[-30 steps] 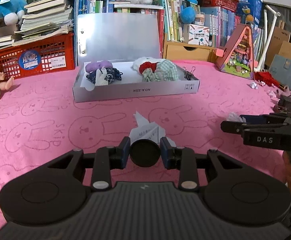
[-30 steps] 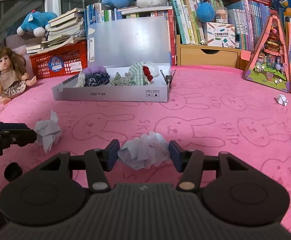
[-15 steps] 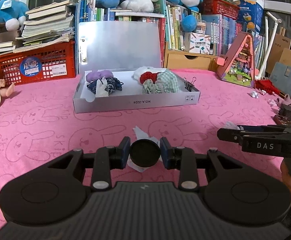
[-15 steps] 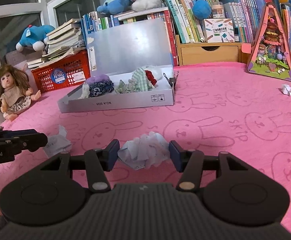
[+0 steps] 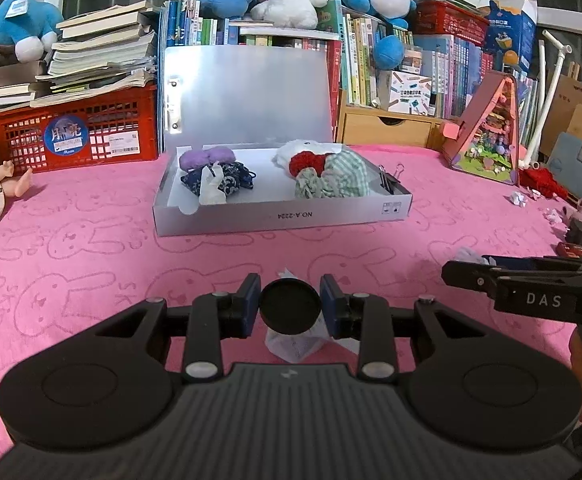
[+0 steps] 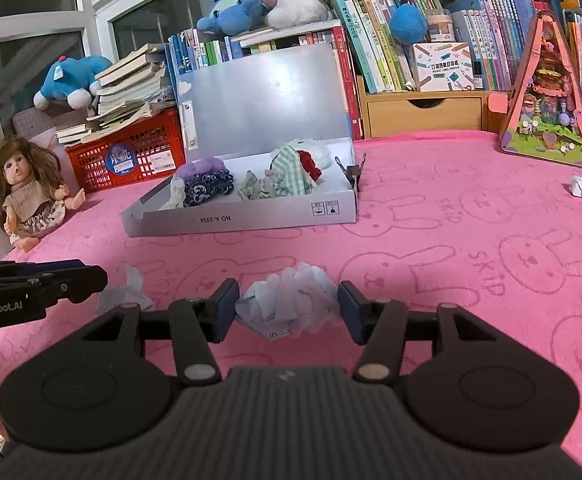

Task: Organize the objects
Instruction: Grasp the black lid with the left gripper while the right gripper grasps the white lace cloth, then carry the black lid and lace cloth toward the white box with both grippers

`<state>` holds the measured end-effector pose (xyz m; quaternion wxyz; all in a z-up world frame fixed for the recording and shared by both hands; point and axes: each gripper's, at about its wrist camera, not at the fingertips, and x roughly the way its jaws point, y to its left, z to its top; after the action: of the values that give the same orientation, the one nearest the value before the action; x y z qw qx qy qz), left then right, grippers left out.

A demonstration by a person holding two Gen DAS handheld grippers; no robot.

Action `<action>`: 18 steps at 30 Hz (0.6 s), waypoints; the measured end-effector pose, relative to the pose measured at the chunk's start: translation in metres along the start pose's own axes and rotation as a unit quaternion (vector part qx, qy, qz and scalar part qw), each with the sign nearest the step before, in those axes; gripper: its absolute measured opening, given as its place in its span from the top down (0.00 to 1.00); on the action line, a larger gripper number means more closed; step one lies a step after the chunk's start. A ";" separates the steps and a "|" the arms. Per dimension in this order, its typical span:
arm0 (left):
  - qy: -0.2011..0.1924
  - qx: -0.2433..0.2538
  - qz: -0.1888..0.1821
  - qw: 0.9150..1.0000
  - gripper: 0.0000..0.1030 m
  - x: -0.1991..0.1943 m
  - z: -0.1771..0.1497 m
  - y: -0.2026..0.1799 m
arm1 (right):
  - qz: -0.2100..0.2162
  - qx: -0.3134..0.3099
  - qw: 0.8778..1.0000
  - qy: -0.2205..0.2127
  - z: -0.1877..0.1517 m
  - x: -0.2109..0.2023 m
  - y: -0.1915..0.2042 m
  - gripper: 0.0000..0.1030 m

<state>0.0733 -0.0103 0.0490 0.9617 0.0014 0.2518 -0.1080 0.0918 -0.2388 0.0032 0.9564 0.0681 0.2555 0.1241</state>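
My left gripper (image 5: 290,307) is shut on a round black cap (image 5: 290,306), held above a crumpled white paper (image 5: 295,346) on the pink cloth. My right gripper (image 6: 287,308) is shut on a crumpled white paper ball (image 6: 289,307), held just above the cloth. An open grey box (image 5: 283,216) with its lid up stands ahead; it holds purple and dark blue cloth pieces (image 5: 215,172) at the left and red, green-checked cloth pieces (image 5: 327,174) at the right. The box also shows in the right wrist view (image 6: 247,220). The other paper (image 6: 125,296) lies beside the left gripper's fingers (image 6: 51,284).
A doll (image 6: 25,192) sits at the left edge. A red crate (image 5: 75,136) with books, a bookshelf with plush toys, and a pink triangular toy house (image 6: 547,104) stand behind. A small paper scrap (image 6: 579,187) lies far right. A binder clip (image 5: 391,178) is clipped on the box's right wall.
Both grippers have risen and tilted up with their loads; the paper under the left gripper now sits nearer and partly hidden below the cap.
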 end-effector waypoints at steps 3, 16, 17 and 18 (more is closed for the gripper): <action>0.001 -0.008 0.003 1.000 0.63 0.005 0.006 0.005 | -0.003 0.002 1.000 0.001 0.004 0.002 0.001 0.44; -0.008 -0.017 0.010 1.000 0.63 0.020 0.036 0.017 | -0.013 0.000 1.000 -0.026 0.037 0.004 0.006 0.44; -0.010 -0.018 0.010 1.000 0.63 0.022 0.039 0.017 | -0.013 0.000 1.000 -0.028 0.040 0.005 0.007 0.44; -0.012 -0.019 0.010 1.000 0.63 0.023 0.042 0.018 | -0.013 0.000 0.999 -0.030 0.042 0.006 0.008 0.44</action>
<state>0.1168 0.0003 0.0737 0.9656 -0.0150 0.2423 -0.0932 0.1164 -0.2327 0.0384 0.9650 0.0689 0.2279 0.1096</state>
